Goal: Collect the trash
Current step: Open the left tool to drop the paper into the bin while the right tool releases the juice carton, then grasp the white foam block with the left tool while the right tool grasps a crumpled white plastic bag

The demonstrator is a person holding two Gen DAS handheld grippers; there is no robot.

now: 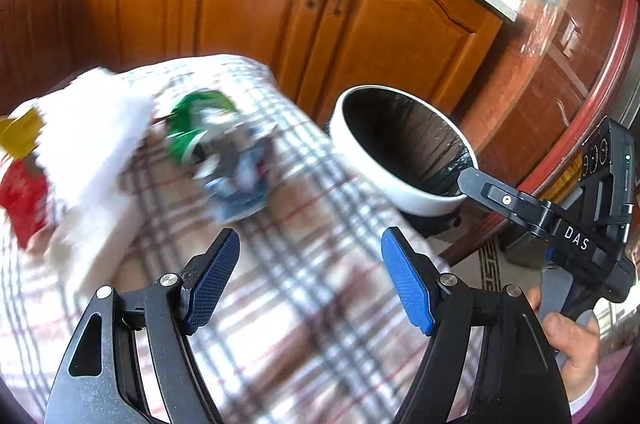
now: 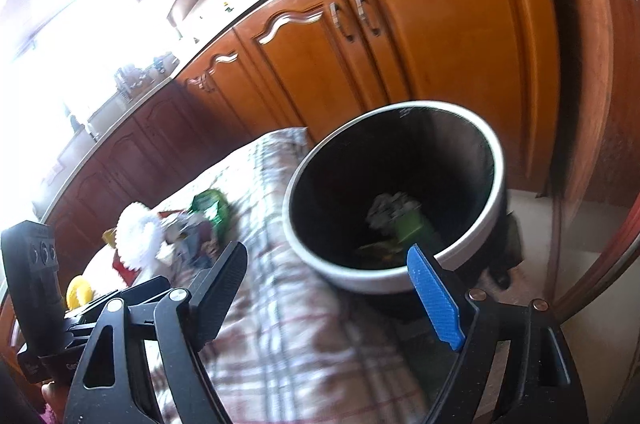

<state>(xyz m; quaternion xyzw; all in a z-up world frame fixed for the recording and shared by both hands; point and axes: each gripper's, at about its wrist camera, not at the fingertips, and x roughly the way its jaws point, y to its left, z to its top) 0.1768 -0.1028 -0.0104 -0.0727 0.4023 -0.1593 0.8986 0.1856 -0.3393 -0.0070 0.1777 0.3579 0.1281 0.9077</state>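
Green wrapper: a crumpled green wrapper (image 1: 200, 128) lies on the checked tablecloth (image 1: 304, 264), touching a blue-grey scrap (image 1: 236, 184) on its 5 o'clock side; both are blurred, so you cannot tell exactly what they are.
Other litter: a white fluffy piece (image 1: 92, 128), a yellow bit (image 1: 20, 134) and a red packet (image 1: 22, 200) sit at the wrapper's 9 o'clock, near the table's left edge.
Bin: the white-rimmed bin (image 2: 384, 280) with its black liner stands just off the table's right side, at the wrapper's 3 o'clock.
Done so far: in your right wrist view a grey crumpled wad (image 2: 390, 210) and a green piece (image 2: 412, 228) already lie at the bottom of the bin.
Left to do: judging by the pile on the cloth, most of the collecting is ahead of you.
Left gripper: your left gripper (image 1: 310, 280) has its blue pads spread apart with nothing between them; the green wrapper is at its 11 o'clock, well apart.
Right gripper: your right gripper (image 2: 326, 298) also stands spread and empty at the near rim of the bin; the table pile is at its 10 o'clock.
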